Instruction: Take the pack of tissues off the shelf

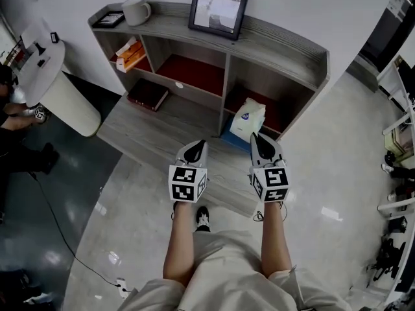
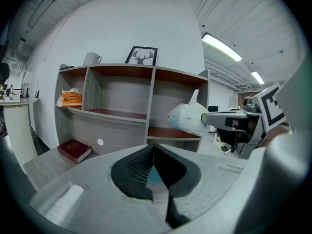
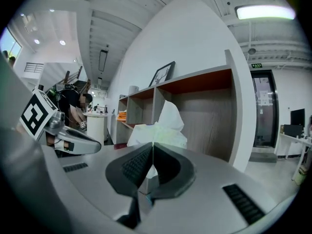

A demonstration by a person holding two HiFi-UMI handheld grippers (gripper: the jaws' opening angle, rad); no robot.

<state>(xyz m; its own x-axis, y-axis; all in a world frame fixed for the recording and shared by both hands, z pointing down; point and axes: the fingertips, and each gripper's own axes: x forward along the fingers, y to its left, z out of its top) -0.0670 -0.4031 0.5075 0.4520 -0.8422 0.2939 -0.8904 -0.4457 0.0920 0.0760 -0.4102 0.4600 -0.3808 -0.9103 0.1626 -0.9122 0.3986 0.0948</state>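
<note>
- Left tongs [image 1: 200,144] were fully closed, the two dark pads meeting at the tip with nothing between them [image 2: 153,146]. They hung in the air in front of the shelf and touched nothing.
- Right tongs [image 1: 255,136] were closed too, tips pressed together [image 3: 152,143]. Their nose was right up against the near end of the pack. No wrapper showed between the pads.
- From the left gripper's side, the long grey nose of the right tongs [image 2: 208,119] reached the pack's flank.
- The white, soft plastic pack of tissues [image 1: 249,116] sat in the lower right compartment of the grey wooden shelf unit with red-brown boards [image 1: 285,47], near the front edge.
- The pack [image 2: 187,119] lay on its broad side with a loose tuft of tissue pointing straight up from its top [image 3: 169,115]. Its long axis seemed to run from the back of the compartment toward the person.
- A flat blue item [image 1: 232,138] lay on the low ledge just in front of and below the pack.
- A dark red hardback book [image 1: 148,94] lay on that ledge, well to the left.
- An orange packet [image 1: 131,54] sat in the upper left compartment.
- On top stood a white mug [image 1: 136,10] and a black-framed deer picture [image 1: 220,4].
</note>
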